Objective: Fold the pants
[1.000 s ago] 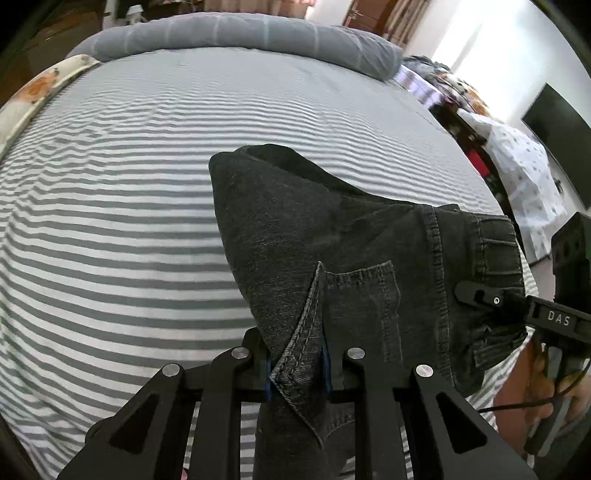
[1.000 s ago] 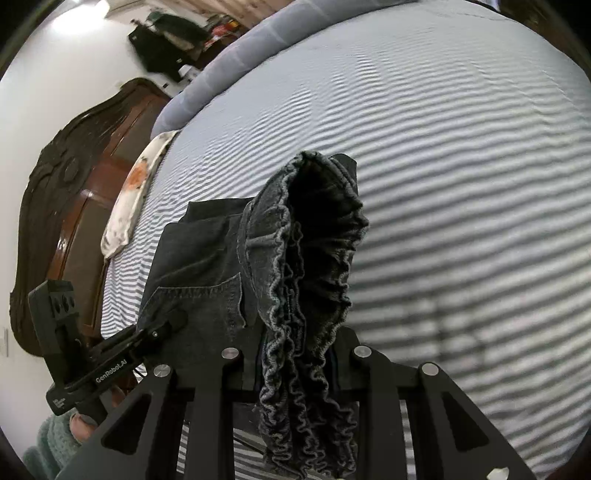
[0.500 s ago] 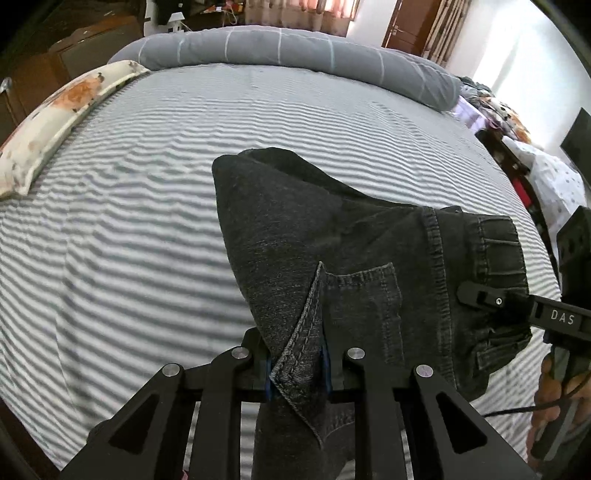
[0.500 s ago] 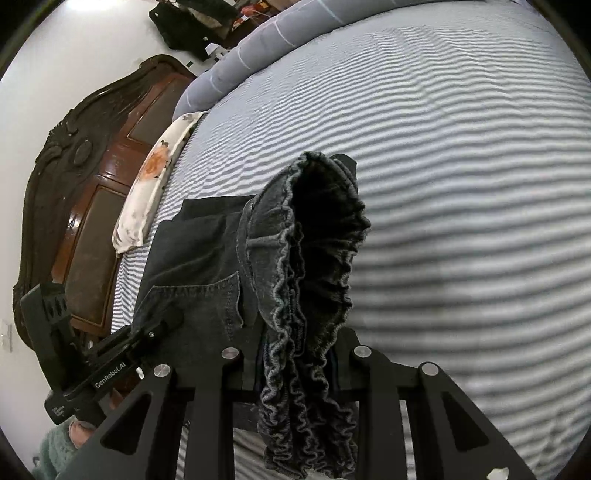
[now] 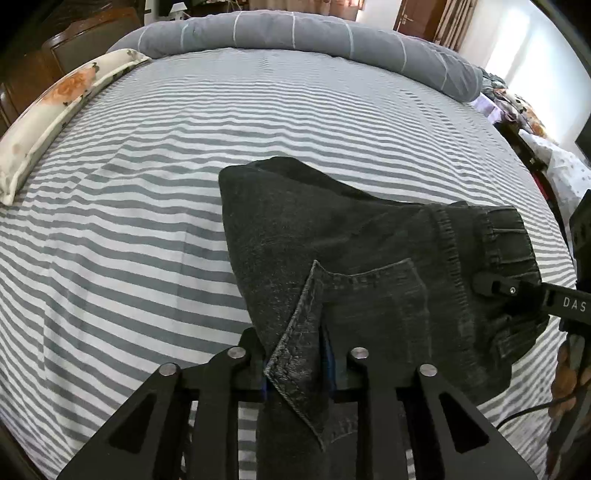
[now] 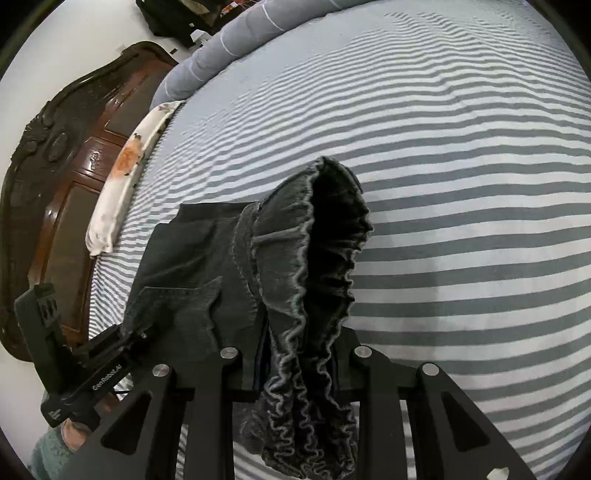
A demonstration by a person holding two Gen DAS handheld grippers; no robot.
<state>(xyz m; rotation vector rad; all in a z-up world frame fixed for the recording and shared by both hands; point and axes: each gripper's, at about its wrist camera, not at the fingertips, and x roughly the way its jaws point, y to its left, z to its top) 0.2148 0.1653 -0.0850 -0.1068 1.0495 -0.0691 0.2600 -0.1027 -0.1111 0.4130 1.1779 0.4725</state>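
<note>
the elastic waistband of the dark pants is clamped by the right hand-held gripper above the striped bed.

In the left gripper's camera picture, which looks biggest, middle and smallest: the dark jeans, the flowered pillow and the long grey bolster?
As they look in that view:
1. Dark jeans, but they are nearest the lens.
2. Long grey bolster.
3. Flowered pillow.
True sizes may differ.

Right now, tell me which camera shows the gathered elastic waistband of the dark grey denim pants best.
The right wrist view: the gathered elastic waistband fills its centre, ruffled and clamped in the right hand-held gripper. The left wrist view shows it only small at the right edge, beyond the back pocket.
</note>
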